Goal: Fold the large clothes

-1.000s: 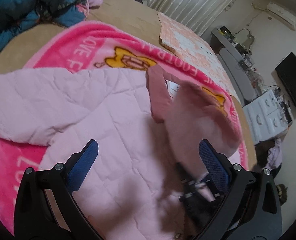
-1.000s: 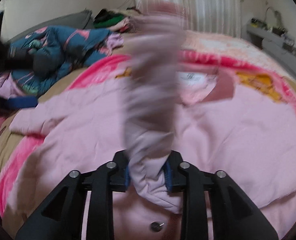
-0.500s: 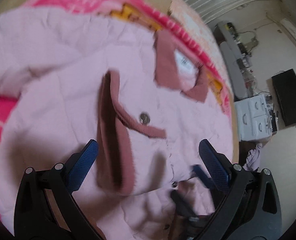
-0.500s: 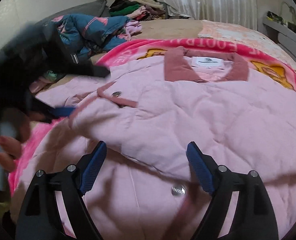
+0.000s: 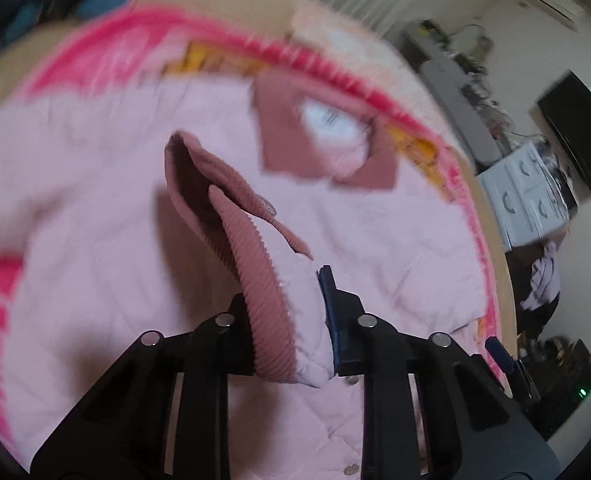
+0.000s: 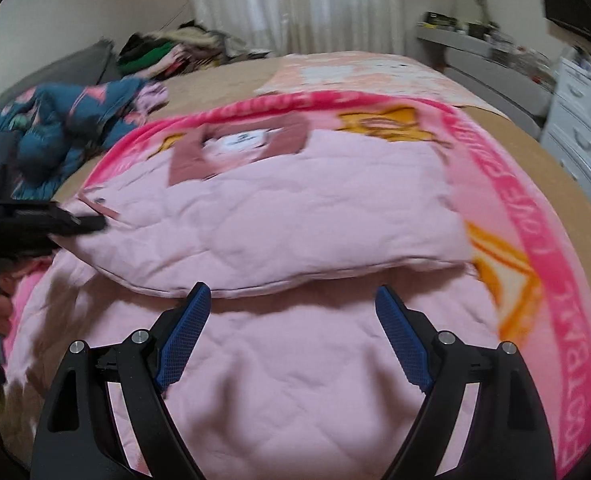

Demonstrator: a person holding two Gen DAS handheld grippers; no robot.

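Note:
A pale pink quilted jacket (image 6: 295, 380) lies spread on the bed, its dusty-rose collar (image 6: 187, 160) at the far end. One sleeve (image 6: 279, 224) is folded across the body. My left gripper (image 5: 285, 292) is closing on that sleeve's ribbed rose cuff (image 5: 263, 288); the cuff fills the gap between the jaws and a blue pad (image 5: 329, 300) presses it. The cuff is lifted a little off the jacket. My right gripper (image 6: 291, 300) hangs open over the jacket's lower half, nothing between its fingers.
A bright pink cartoon blanket (image 6: 535, 208) lies under the jacket on the tan bed (image 6: 555, 168). Crumpled blue clothes (image 6: 55, 120) and a clothes pile (image 6: 167, 52) sit at the far left. White drawers (image 6: 583, 128) stand right of the bed.
My right gripper let go of the sleeve, opened and swung right over the jacket. My left gripper came down onto the sleeve cuff and shut on it.

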